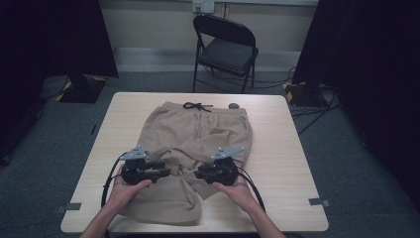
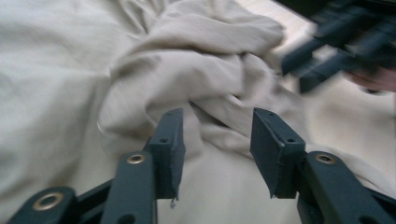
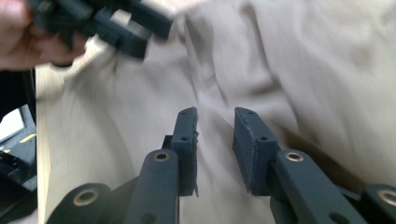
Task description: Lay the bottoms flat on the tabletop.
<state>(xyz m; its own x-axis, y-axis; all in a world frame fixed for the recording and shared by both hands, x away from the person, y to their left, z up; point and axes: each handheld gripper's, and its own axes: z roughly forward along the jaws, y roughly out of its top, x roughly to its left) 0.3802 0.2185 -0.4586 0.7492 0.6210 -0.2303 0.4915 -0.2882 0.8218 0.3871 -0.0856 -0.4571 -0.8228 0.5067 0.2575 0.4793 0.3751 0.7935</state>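
The beige drawstring shorts (image 1: 198,144) lie on the table (image 1: 282,148) with their long axis running away from the person: the waistband and its black drawstring (image 1: 196,106) point to the far edge, the leg openings to the near edge. The leg on the left is folded and bunched near the person. The left tool (image 1: 161,172) hovers over the crotch folds, jaws apart and gripping nothing. The right tool (image 1: 198,174) faces it, jaws likewise apart over the cloth.
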